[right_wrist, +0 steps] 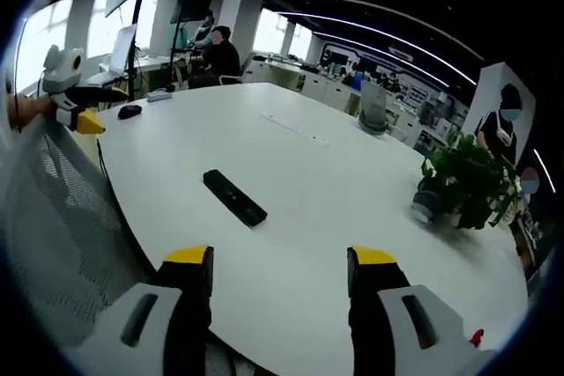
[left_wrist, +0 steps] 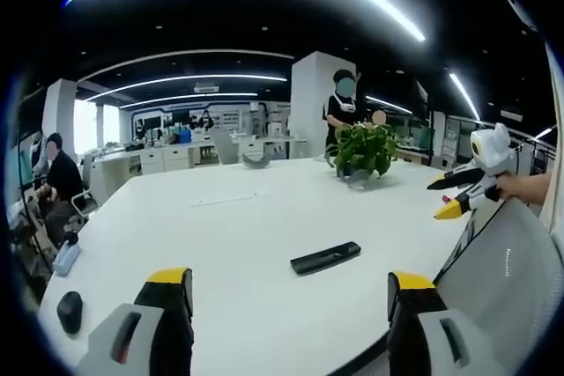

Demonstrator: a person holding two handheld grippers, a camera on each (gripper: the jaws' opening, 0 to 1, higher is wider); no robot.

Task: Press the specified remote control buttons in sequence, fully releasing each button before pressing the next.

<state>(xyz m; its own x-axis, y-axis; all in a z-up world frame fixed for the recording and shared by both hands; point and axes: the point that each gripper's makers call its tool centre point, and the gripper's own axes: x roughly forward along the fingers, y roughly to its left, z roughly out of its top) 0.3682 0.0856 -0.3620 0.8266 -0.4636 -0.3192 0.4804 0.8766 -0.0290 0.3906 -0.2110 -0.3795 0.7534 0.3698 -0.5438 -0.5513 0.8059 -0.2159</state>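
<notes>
A slim black remote control (left_wrist: 325, 257) lies flat on the white table (left_wrist: 220, 235), a little ahead of my left gripper (left_wrist: 289, 292). That gripper is open, its yellow-tipped jaws wide apart above the near table edge. My right gripper (left_wrist: 441, 200) comes in from the right, held by a hand, away from the remote. In the right gripper view the remote (right_wrist: 234, 197) lies ahead and slightly left of my right gripper (right_wrist: 280, 266), which is open and holds nothing. My left gripper (right_wrist: 101, 107) hovers at the far left, beyond the table (right_wrist: 352, 182) edge.
A potted plant (left_wrist: 363, 151) (right_wrist: 467, 182) stands on the table's far side. A black mouse (left_wrist: 70, 310) (right_wrist: 129, 112) rests near one end. A grey mesh chair back (left_wrist: 502, 261) (right_wrist: 53, 217) is close to the table edge. People sit and stand further back.
</notes>
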